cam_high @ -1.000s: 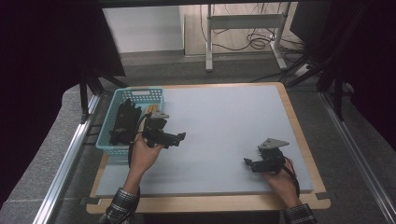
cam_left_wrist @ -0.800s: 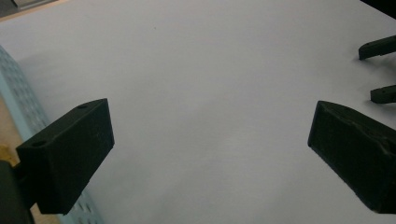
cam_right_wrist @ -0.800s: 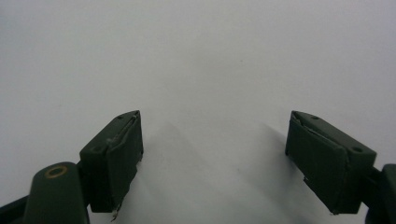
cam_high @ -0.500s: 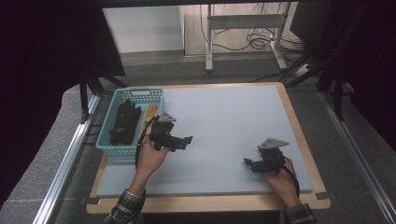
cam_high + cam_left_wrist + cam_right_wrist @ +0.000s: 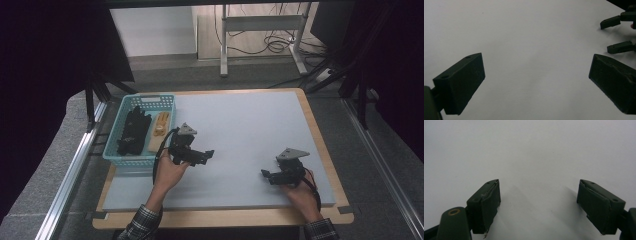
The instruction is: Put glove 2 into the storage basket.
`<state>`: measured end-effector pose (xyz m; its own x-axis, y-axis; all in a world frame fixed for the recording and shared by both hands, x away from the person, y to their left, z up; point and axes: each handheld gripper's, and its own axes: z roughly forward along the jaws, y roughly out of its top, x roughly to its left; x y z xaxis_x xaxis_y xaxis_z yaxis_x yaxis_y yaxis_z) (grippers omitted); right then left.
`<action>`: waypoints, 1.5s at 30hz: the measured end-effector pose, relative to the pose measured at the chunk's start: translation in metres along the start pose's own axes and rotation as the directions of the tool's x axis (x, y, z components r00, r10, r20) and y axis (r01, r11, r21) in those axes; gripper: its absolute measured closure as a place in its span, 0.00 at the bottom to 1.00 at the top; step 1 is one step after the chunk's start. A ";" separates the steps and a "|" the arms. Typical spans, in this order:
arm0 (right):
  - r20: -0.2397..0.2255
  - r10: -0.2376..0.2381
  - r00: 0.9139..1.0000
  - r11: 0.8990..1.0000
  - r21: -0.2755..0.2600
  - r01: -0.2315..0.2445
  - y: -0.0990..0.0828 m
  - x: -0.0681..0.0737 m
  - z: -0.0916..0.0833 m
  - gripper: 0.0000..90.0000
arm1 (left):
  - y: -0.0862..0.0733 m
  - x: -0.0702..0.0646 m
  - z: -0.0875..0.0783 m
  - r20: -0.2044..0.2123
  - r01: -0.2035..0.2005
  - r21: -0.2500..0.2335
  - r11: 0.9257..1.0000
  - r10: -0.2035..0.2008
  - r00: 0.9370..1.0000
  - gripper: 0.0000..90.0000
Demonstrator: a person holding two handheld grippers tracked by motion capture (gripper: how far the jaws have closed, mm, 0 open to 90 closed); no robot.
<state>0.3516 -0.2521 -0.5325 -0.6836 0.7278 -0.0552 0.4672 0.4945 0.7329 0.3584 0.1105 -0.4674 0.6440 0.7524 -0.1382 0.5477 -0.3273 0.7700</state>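
Smooth pale grey worktop (image 5: 240,125), turquoise lattice plastic basket (image 5: 145,102) just beside left gripper (image 5: 207,153), right gripper (image 5: 265,174) well apart, both jaws wide open, empty.

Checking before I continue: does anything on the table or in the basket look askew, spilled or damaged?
Nothing stands out. The black items and tan piece lie inside the basket, and both grippers, left and right, are open over bare mat.
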 end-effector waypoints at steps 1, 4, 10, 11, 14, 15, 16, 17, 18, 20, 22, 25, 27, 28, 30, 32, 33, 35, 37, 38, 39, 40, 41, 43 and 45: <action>0.000 0.000 1.000 1.000 0.000 0.000 0.000 0.000 0.000 0.21 | 0.000 -0.001 0.001 0.005 -0.002 0.000 1.000 0.002 1.000 0.01; 0.000 0.000 1.000 1.000 0.000 0.000 0.000 0.000 0.000 0.21 | 0.000 -0.004 0.003 0.007 -0.005 0.000 1.000 0.005 1.000 0.01; 0.000 -0.001 1.000 1.000 0.000 0.001 0.000 0.000 0.000 0.20 | -0.001 -0.013 0.010 0.012 -0.024 0.006 1.000 0.024 1.000 0.01; 0.000 -0.001 1.000 1.000 0.000 0.001 0.000 0.000 0.000 0.20 | -0.001 -0.013 0.010 0.012 -0.024 0.006 1.000 0.024 1.000 0.01; 0.000 -0.001 1.000 1.000 0.000 0.001 0.000 0.000 0.000 0.20 | -0.001 -0.018 0.013 0.022 -0.033 0.006 0.999 0.033 0.999 0.01; 0.000 -0.002 1.000 1.000 0.000 0.002 0.000 0.000 0.000 0.20 | -0.001 -0.020 0.014 0.024 -0.034 0.007 0.999 0.034 0.999 0.01; -0.001 -0.002 1.000 1.000 0.000 0.002 0.000 0.000 0.000 0.21 | -0.002 -0.021 0.015 0.028 -0.040 0.006 0.999 0.040 0.999 0.01; 0.000 -0.002 1.000 1.000 0.001 0.002 0.000 0.000 0.000 0.20 | -0.002 -0.022 0.016 0.030 -0.039 0.006 0.999 0.039 0.999 0.01; 0.000 -0.001 1.000 1.000 0.000 0.001 0.000 0.000 0.000 0.20 | -0.002 -0.023 0.016 0.033 -0.044 0.005 0.999 0.044 0.998 0.01; 0.000 -0.001 1.000 1.000 0.000 0.001 0.000 0.000 0.000 0.20 | -0.002 -0.025 0.017 0.036 -0.044 0.003 0.999 0.044 0.998 0.01; 0.000 -0.001 1.000 1.000 0.000 0.001 0.000 0.000 0.000 0.20 | -0.003 -0.029 0.020 0.044 -0.050 0.003 0.999 0.050 0.998 0.01; 0.000 0.000 1.000 1.000 0.000 0.000 0.000 0.000 0.000 0.20 | -0.004 -0.032 0.021 0.051 -0.056 0.005 0.998 0.055 0.997 0.01; 0.000 0.000 1.000 1.000 0.000 0.000 0.000 0.000 0.000 0.20 | -0.005 -0.035 0.022 0.058 -0.059 0.003 0.998 0.059 0.997 0.01; 0.000 0.000 1.000 1.000 0.000 0.000 0.000 0.000 0.000 0.20 | -0.005 -0.036 0.023 0.059 -0.062 0.004 0.998 0.061 0.996 0.01; 0.000 0.000 1.000 1.000 0.000 0.000 0.000 0.000 0.000 0.20 | -0.006 -0.038 0.024 0.064 -0.066 0.004 0.998 0.066 0.996 0.01; 0.000 0.000 1.000 1.000 0.000 0.000 0.000 0.000 0.000 0.20 | -0.008 -0.041 0.026 0.068 -0.073 0.004 0.997 0.072 0.995 0.01; 0.000 0.002 1.000 1.000 -0.001 -0.002 0.000 0.000 0.000 0.20 | -0.008 -0.042 0.027 0.069 -0.077 0.004 0.997 0.077 0.995 0.01; -0.001 0.001 1.000 1.000 -0.001 -0.001 0.000 0.000 0.000 0.20 | -0.010 -0.044 0.029 0.071 -0.085 0.008 0.996 0.085 0.994 0.01; -0.001 0.001 1.000 1.000 -0.001 -0.001 0.000 0.000 0.000 0.20 | -0.011 -0.046 0.030 0.077 -0.092 0.009 0.996 0.091 0.993 0.01; -0.001 0.001 1.000 1.000 -0.001 -0.001 0.000 0.000 0.000 0.20 | -0.012 -0.047 0.031 0.080 -0.091 0.009 0.996 0.090 0.993 0.01; -0.001 0.001 1.000 1.000 -0.001 -0.001 0.000 0.000 0.000 0.20 | -0.012 -0.047 0.031 0.080 -0.091 0.009 0.996 0.090 0.993 0.01; -0.001 0.001 1.000 1.000 -0.001 -0.001 0.000 0.000 0.000 0.20 | -0.013 -0.047 0.032 0.084 -0.095 0.011 0.995 0.094 0.992 0.01; -0.001 0.001 1.000 1.000 -0.001 -0.001 0.000 0.000 0.000 0.20 | -0.015 -0.048 0.033 0.091 -0.096 0.011 0.995 0.095 0.991 0.00; -0.001 0.001 1.000 1.000 0.000 -0.001 0.000 0.000 0.000 0.20 | -0.018 -0.049 0.035 0.100 -0.093 0.012 0.996 0.091 0.991 0.00; -0.001 0.001 1.000 1.000 0.000 -0.001 0.000 0.000 0.000 0.20 | -0.020 -0.049 0.036 0.107 -0.094 0.014 0.995 0.092 0.990 0.00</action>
<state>0.3516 -0.2520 -0.5325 -0.6836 0.7279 -0.0541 0.4677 0.4937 0.7332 0.3351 0.0598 -0.4983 0.7453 0.6533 -0.1330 0.4921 -0.4044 0.7709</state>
